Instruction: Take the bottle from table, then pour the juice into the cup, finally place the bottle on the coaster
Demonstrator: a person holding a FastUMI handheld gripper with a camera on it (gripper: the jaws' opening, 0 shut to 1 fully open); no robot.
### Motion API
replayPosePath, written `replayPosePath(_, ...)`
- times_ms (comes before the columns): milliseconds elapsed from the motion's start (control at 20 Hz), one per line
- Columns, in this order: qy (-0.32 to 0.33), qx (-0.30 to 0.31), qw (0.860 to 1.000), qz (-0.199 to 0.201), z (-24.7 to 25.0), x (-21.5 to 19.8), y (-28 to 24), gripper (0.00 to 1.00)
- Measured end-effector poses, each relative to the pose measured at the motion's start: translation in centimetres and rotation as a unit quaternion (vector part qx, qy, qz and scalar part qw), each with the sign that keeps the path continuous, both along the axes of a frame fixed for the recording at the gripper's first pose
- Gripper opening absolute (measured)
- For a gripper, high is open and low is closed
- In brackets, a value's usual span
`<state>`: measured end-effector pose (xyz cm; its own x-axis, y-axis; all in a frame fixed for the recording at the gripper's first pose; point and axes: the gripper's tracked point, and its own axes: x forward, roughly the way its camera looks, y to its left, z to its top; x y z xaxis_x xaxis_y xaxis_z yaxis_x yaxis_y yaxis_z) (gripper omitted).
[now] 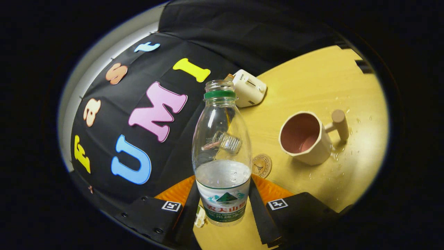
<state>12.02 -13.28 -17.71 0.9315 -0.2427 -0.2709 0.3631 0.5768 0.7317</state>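
A clear plastic bottle (222, 152) with a green neck ring, no cap and a labelled lower half stands between my fingers, held lifted and tilted over the wooden table (312, 76). My gripper (223, 205) is shut on the bottle at its label. Clear liquid fills roughly the lower third. Beyond the fingers to the right stands a cream cup (307, 139) with a pink inside and a peg-like handle, its mouth facing me. A small round coaster (262, 165) lies on the table just behind the bottle, between it and the cup.
A white boxy device (248, 87) sits on the table beyond the bottle's neck, near the black cloth wall. Water drops are scattered on the table around the cup's handle side. The table edge runs along the cloth wall on the left.
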Motion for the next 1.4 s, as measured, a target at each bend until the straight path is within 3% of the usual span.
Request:
replayPosePath(100,0.001,-0.081,0.997,-0.014,1.4,0.1,-0.6,0.75)
replayPosePath(300,0.009,-0.214,0.977,-0.021,4.0,1.5,-0.5,0.75)
replayPosePath(650,0.043,-0.417,0.907,-0.033,4.7,6.3,0.1,0.75)
replayPosePath(900,0.074,-0.456,0.884,-0.067,2.3,8.8,-0.6,0.75)
replayPosePath(1400,0.11,-0.454,0.881,-0.077,-3.5,12.6,-1.2,0.75)
